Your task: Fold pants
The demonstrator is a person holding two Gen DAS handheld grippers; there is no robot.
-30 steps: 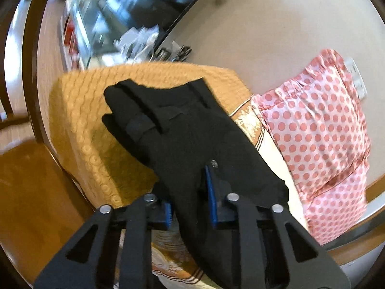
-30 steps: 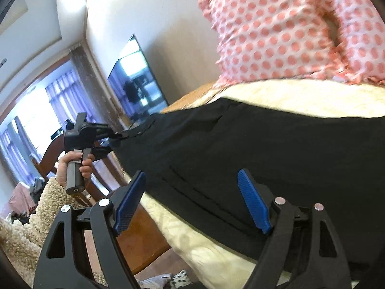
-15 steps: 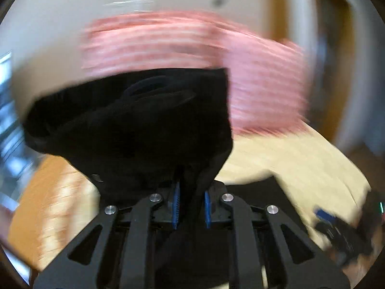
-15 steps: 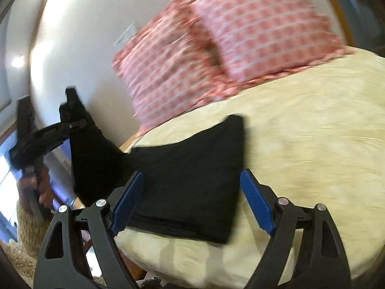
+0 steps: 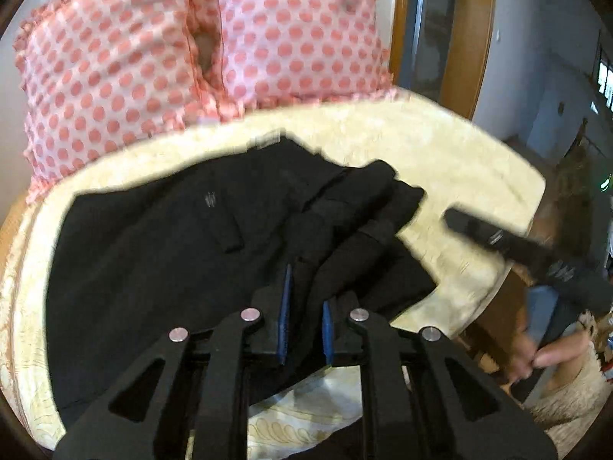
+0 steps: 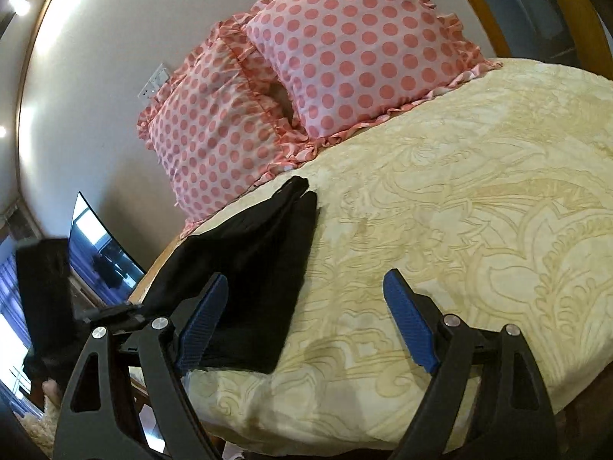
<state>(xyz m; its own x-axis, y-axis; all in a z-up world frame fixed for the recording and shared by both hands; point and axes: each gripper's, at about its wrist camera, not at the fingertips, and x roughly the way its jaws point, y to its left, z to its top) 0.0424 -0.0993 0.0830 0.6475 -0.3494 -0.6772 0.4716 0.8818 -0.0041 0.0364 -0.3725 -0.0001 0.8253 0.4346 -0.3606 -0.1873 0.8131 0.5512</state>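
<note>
Black pants (image 5: 161, 245) lie folded over on a cream patterned bed cover (image 5: 452, 153). My left gripper (image 5: 304, 318) is shut on a bunched end of the pants, low over the pile. In the right wrist view the pants (image 6: 253, 268) lie flat at the bed's left side. My right gripper (image 6: 306, 326) is open and empty, above the bed's near edge just right of the pants. The left gripper's body (image 6: 115, 314) shows at the left of that view.
Two pink polka-dot pillows (image 6: 306, 88) lean at the head of the bed against a white wall. The bed cover (image 6: 479, 211) stretches bare to the right. A wooden bed frame (image 5: 459, 38) and a television (image 6: 99, 245) stand beyond.
My left gripper swung the held end of the pants from the chair side over onto the bed, doubling the pants over. My right gripper drew back off the pants, still open.
</note>
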